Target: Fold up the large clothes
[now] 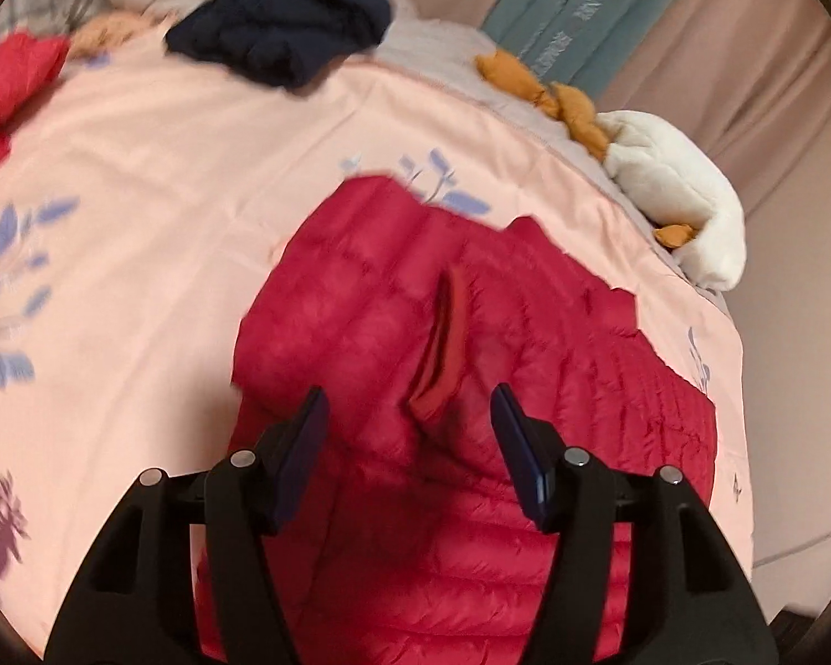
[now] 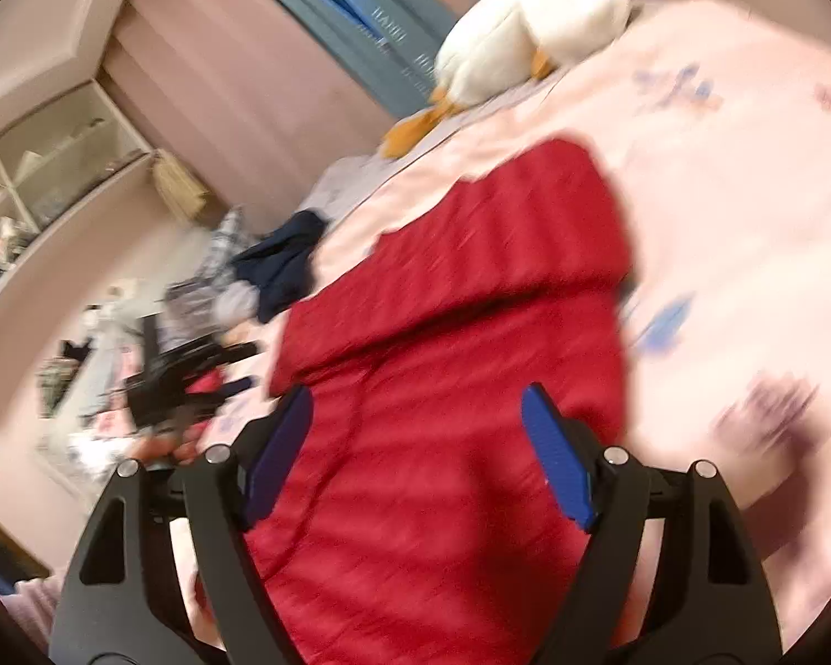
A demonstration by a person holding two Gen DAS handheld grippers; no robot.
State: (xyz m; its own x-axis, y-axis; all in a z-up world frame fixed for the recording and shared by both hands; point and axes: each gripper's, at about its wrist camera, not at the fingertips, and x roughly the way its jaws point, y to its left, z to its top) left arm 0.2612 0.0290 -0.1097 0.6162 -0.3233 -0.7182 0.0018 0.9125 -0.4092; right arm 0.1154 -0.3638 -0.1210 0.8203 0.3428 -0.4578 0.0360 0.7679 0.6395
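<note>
The left gripper [image 1: 410, 421] is held with its jaws spread wide and nothing clasped between them. The right gripper [image 2: 418, 421] is likewise held wide apart, its blue pads [image 2: 554, 460] bare.

both hand-held gripper [image 1: 410, 404] [image 2: 415, 404] units: black frames w/ silver screws, blue pads.
</note>
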